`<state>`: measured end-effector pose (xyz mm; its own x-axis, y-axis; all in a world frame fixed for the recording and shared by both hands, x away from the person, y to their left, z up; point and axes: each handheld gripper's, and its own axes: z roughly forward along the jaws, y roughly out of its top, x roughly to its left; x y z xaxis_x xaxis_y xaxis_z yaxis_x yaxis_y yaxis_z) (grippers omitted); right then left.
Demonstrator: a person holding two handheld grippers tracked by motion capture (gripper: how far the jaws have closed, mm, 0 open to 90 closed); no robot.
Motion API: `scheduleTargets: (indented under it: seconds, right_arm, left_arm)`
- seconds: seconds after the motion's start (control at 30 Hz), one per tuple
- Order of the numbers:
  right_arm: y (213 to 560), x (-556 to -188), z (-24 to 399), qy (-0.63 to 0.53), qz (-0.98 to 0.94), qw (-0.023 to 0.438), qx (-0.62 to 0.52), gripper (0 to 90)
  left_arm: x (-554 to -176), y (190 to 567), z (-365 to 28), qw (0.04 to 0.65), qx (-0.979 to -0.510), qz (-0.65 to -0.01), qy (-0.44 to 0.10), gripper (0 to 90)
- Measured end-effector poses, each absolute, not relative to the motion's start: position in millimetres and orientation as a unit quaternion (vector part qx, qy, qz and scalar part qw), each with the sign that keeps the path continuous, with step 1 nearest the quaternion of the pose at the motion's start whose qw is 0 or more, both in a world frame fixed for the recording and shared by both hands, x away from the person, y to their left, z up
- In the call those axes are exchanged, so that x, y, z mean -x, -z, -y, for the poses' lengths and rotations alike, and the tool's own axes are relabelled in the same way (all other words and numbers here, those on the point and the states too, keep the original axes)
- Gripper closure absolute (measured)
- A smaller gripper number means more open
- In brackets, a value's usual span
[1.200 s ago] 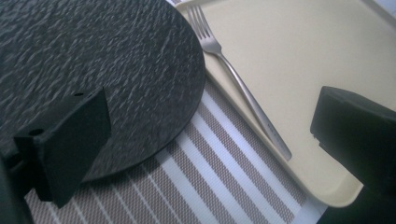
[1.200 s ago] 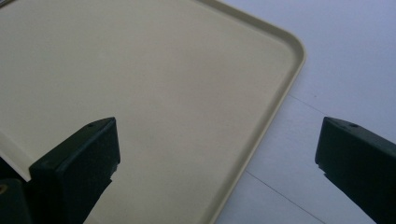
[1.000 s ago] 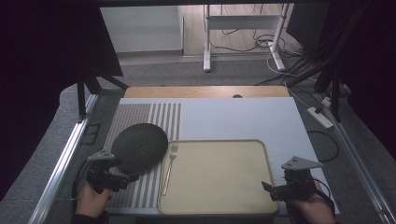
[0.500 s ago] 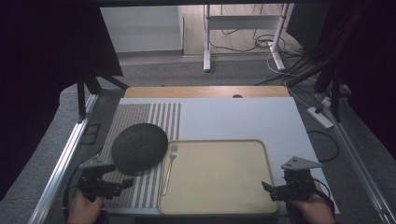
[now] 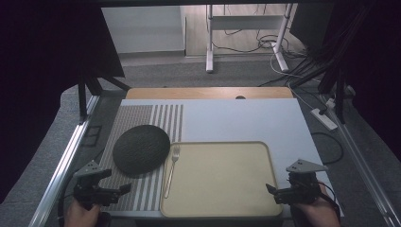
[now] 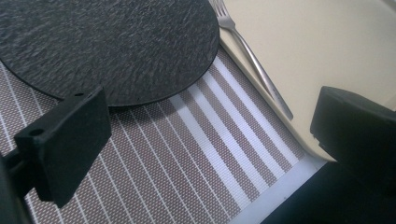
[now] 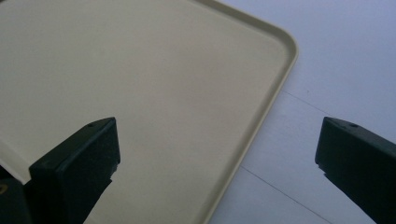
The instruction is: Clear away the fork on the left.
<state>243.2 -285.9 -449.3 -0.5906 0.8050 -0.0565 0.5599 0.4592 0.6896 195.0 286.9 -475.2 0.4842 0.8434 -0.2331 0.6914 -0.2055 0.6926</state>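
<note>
Both grippers waited at the near edge, nothing picked up.

The left gripper point(image 5: 124, 188) and right gripper point(image 5: 269, 188) stood wide and empty; the plate point(image 5: 141, 149) lay on the striped mat point(image 5: 142, 113), the fork point(image 5: 170, 170) on the bare tray's point(image 5: 222, 208) left rim. Setting seemed barely begun. No writing was readable.

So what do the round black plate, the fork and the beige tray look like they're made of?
The round black plate looks like slate or a slate-look ceramic: matte, with a rough, rippled surface. The fork looks like polished steel: silvery, with bright glints along the handle. The beige tray looks like moulded plastic: an even, smooth colour with a dull sheen and a rounded raised rim.
</note>
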Motion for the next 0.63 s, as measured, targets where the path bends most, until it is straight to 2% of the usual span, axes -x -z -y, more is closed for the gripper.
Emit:
scheduleTargets:
  seconds: [0.63]
  right_arm:
    - [449, -242, 287, -0.307, -0.833, 0.199, -0.414, 0.4]
  left_arm:
    - [-181, 473, -283, 0.37, -0.777, -0.498, -0.107, 0.0]
